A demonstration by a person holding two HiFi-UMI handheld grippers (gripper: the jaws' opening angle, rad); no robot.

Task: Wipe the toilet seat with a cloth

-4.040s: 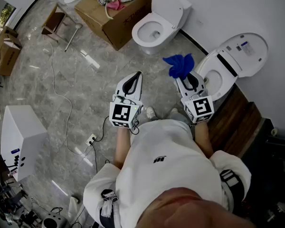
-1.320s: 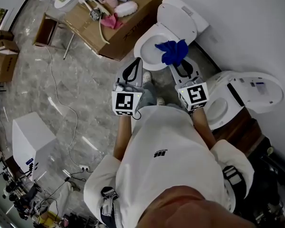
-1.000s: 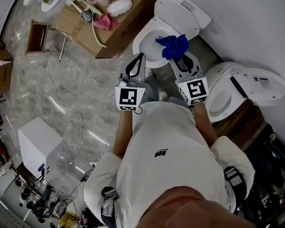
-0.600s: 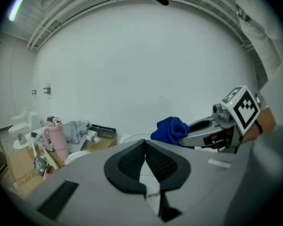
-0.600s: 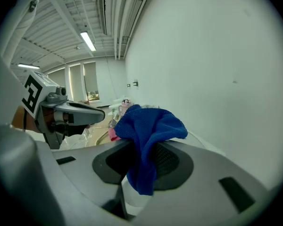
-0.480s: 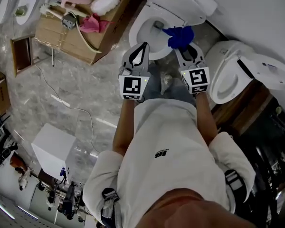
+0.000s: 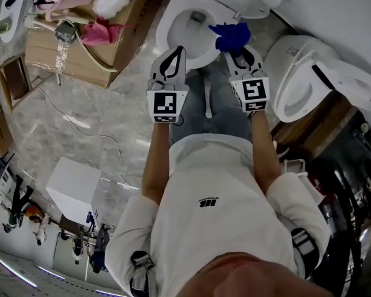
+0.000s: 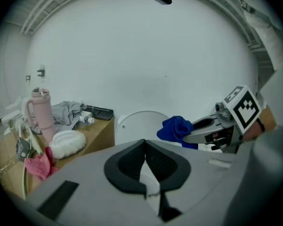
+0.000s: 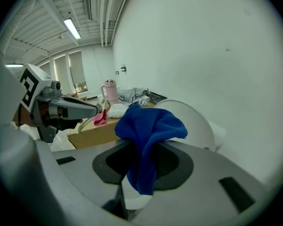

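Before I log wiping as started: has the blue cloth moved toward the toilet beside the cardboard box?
Yes. Shut in the right gripper, the blue cloth went from beside the other toilet to over the right rim of that toilet.

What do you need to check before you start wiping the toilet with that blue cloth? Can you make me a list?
1. Blue cloth pinched in the right gripper: ok.
2. Left gripper shut with nothing in it: ok.
3. Toilet lid lifted up: ok.
4. Toilet seat right in front of both grippers, with nothing seen lying on it: ok.
5. Cloth already pressed against the seat: cannot tell. From the head view it hangs over the right side of the bowl, but contact does not show.
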